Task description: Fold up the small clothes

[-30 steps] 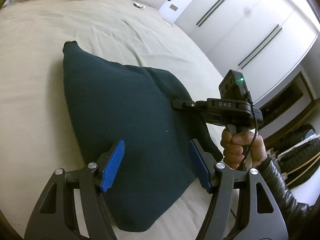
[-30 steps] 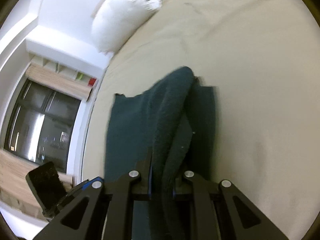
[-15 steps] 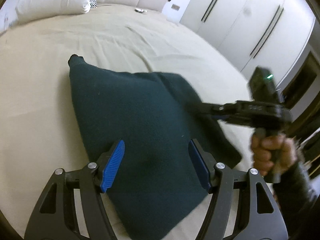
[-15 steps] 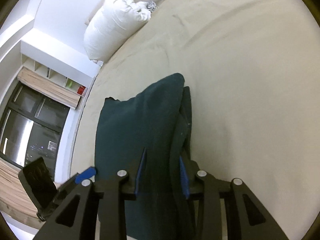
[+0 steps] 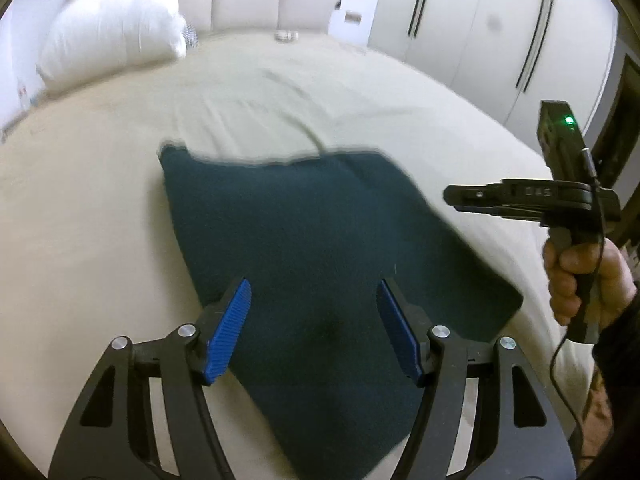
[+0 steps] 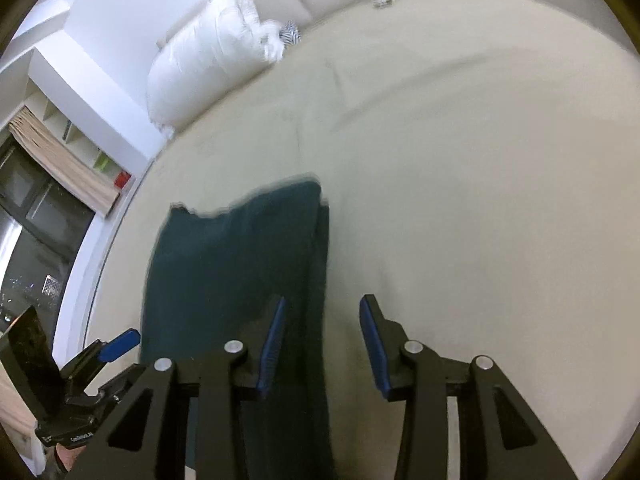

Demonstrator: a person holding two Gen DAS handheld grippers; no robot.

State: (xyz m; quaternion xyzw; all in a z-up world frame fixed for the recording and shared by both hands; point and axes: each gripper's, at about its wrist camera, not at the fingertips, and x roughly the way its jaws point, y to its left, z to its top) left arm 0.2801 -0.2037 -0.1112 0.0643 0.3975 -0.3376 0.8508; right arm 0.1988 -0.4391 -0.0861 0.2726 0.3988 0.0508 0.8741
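Teal folded garment point(image 5: 320, 264) lies flat beneath both parted tools.

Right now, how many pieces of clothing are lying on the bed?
1. A single dark teal garment lies folded on the beige bed, in front of both cameras, far from the white pillow. Others may lie outside the views.

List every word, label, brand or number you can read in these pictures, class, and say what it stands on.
"DAS", blurred and only just readable: on the black body of the right gripper.
Small white print on the black left gripper's base: too small to read.
Nothing on the folded dark teal cloth.
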